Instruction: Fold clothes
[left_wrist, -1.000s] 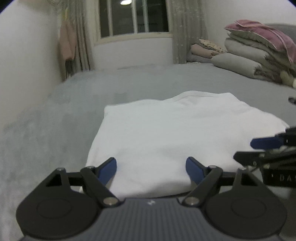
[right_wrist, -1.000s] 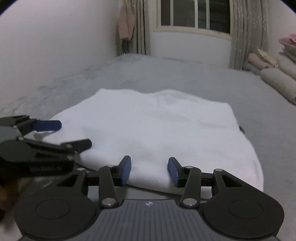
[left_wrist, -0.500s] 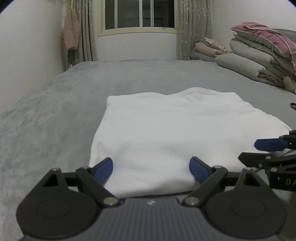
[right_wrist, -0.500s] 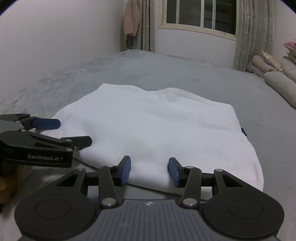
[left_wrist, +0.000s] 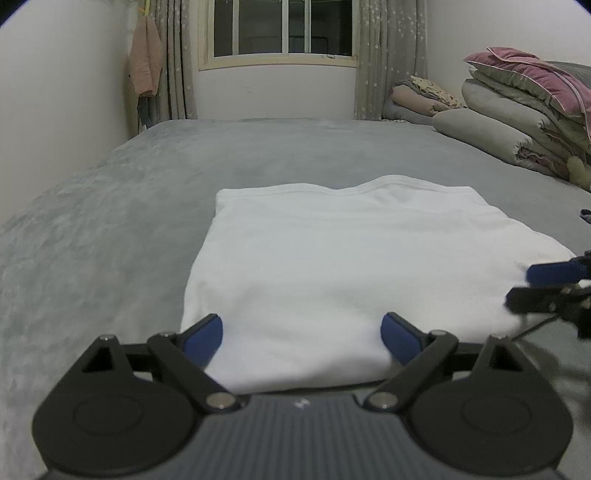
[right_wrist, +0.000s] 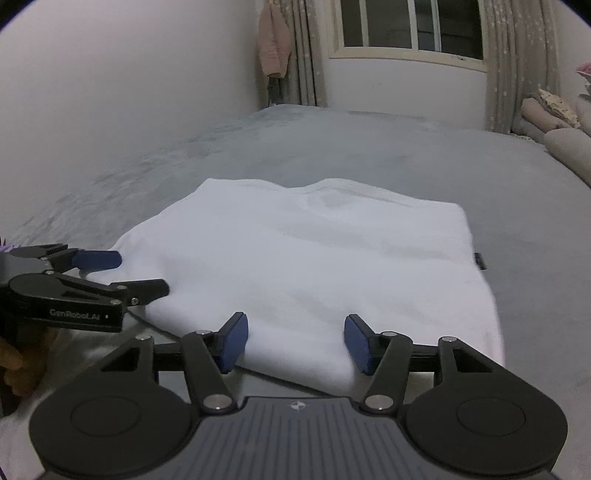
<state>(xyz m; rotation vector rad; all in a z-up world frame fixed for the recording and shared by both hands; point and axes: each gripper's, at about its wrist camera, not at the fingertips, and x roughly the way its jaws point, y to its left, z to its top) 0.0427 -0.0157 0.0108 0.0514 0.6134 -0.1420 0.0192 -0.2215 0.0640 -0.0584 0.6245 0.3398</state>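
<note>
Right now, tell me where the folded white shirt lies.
The folded white shirt lies flat on the grey bed, straight ahead in both wrist views, its near edge between the open fingers of each gripper.

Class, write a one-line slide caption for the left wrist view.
Open left tongs poised at the near edge of a folded white garment on a grey bed, right tongs alongside.

- The folded garment (left_wrist: 332, 266) lies on the bed (left_wrist: 110, 221).
- The left gripper (left_wrist: 301, 334) and right gripper (right_wrist: 295, 341) sit side by side at its near edge.
- Stacked bedding (left_wrist: 517, 122) lies behind, to the right.
</note>
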